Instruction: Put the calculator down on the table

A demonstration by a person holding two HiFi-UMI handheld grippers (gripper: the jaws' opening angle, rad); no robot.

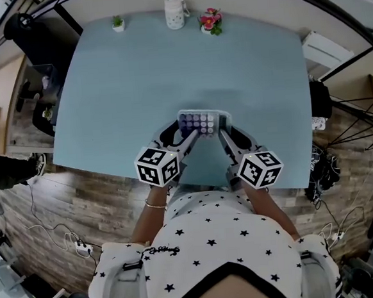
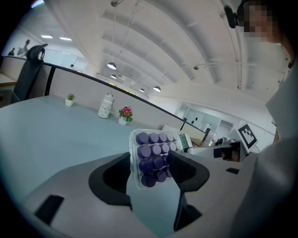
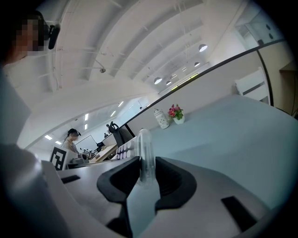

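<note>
Not down yet, I'd say: the clear-cased calculator with purple round keys [image 1: 200, 122] hovers over the pale blue tabletop [image 1: 135, 72], near its front edge. The left hand-held gripper [image 1: 182, 132] clamps its width, and the right hand-held gripper [image 1: 227, 135] pinches its thin edge. Lowering and letting go are what's left.

Clear-cased, purple-keyed calculator [image 1: 202, 122] — face up — over the table's [image 1: 136, 85] near edge.

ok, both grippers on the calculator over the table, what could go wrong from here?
1. The right gripper pinches only the thin clear edge of the calculator. If the left gripper lets go first, the calculator could swing or slip.
2. One left jaw overlaps the purple keys, so it may press or snag them on release.
3. The calculator sits over the near part of the table, so a slide toward the person might take it off.
</note>
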